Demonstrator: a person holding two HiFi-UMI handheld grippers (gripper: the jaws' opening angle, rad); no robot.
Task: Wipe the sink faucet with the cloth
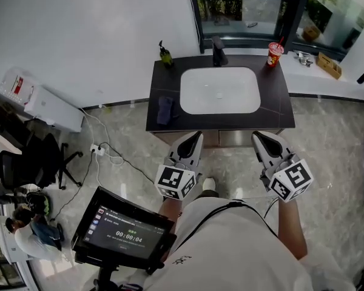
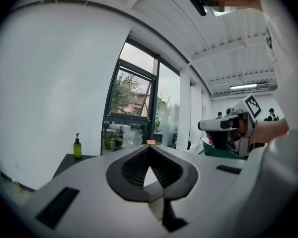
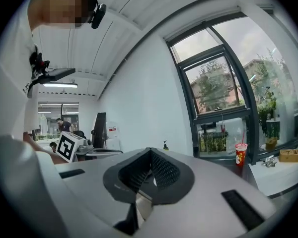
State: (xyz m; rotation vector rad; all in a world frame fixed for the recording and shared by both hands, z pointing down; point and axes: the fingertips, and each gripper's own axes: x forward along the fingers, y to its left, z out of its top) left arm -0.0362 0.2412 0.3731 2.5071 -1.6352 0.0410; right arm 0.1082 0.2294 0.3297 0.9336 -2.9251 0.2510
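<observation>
Sink (image 1: 197, 99) sits mid-worktop (image 1: 278, 102). Faucet (image 1: 219, 52) behind sink, centred. Cloth (image 1: 164, 109) on worktop, left of sink. Bottle (image 1: 165, 54) back-left corner, cup (image 1: 274, 54) back-right. Left gripper (image 1: 198, 134) and right gripper (image 1: 257, 136) side by side before the worktop's front edge.
</observation>
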